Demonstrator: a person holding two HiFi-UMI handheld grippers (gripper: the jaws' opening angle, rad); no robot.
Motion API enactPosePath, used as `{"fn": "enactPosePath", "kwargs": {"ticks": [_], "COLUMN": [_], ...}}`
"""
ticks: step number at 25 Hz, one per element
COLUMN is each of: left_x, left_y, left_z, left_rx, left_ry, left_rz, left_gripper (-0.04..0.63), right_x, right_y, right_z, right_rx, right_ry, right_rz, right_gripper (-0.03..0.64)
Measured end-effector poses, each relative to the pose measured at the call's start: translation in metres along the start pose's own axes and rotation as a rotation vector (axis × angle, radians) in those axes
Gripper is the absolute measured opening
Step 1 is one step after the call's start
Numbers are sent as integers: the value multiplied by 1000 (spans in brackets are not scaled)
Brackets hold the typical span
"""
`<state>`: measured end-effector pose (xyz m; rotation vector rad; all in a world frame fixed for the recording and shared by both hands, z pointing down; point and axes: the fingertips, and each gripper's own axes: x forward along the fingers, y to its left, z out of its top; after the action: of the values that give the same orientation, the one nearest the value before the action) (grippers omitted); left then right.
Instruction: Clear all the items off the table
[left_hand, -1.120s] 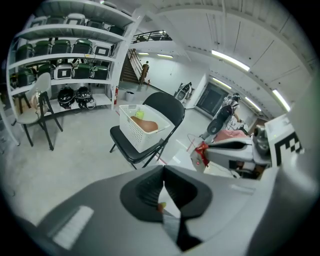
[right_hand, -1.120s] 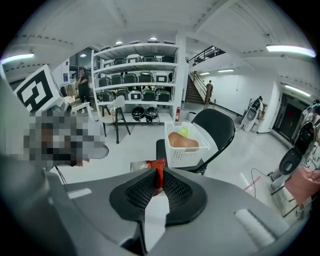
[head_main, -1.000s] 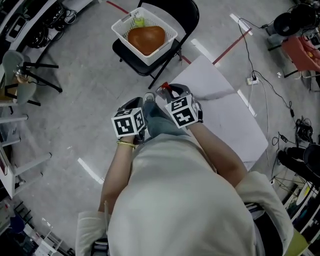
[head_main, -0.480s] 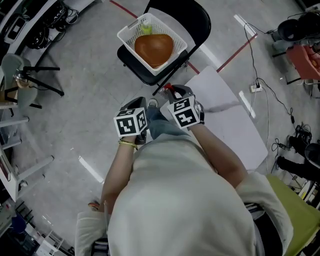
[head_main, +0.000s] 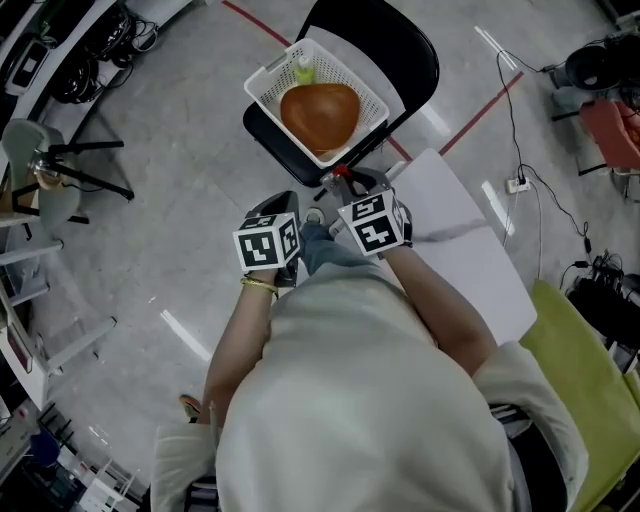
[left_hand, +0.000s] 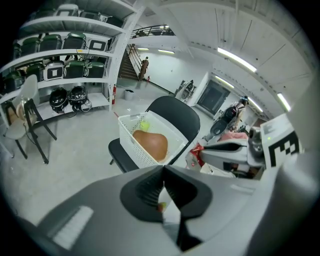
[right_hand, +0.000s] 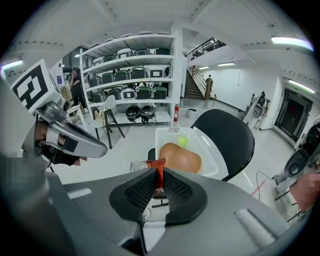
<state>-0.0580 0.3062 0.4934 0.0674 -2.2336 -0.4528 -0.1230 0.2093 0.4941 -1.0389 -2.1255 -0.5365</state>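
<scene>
A white basket (head_main: 345, 68) stands on a black chair (head_main: 400, 45) and holds a brown rounded thing (head_main: 320, 115) and a small yellow-green item (head_main: 304, 72). My right gripper (head_main: 340, 180) is shut on a red packet (right_hand: 158, 172) with a clear wrapper end, held just short of the basket (right_hand: 212, 160). Beside it, my left gripper (head_main: 306, 212) has its jaws meeting at the tips (left_hand: 163, 172). Whether anything thin is pinched there I cannot make out. The left gripper view shows the basket (left_hand: 131, 137) ahead and the right gripper (left_hand: 235, 150) with the red packet (left_hand: 197, 149).
The white table (head_main: 470, 270) lies to my right and behind the grippers. Red floor tape (head_main: 478, 105), cables and a power strip (head_main: 517, 185) lie on the floor at right. A tripod stand (head_main: 85, 170) is at left, shelving (right_hand: 135, 65) beyond the chair.
Both grippers have travelled together away from the table toward the chair. The basket now sits closer in front of them. The red packet stays in the right jaws.
</scene>
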Motion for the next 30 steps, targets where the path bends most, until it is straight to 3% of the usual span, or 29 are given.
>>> {"fn": "enactPosePath", "kwargs": {"ticks": [14,30], "left_x": [36,77], "left_y": [40,51], "left_z": [70,111], "left_rx": [15,94], "left_ry": [14,55], "left_rz": [-5,-55], "left_gripper": [9,9], "right_x": [57,81], "right_y": [-28,-58], "right_z": [56,60], "right_rx": [3,98], "right_ry": [19,50], "right_rz": [-6,-94], "right_gripper": [40,40]}}
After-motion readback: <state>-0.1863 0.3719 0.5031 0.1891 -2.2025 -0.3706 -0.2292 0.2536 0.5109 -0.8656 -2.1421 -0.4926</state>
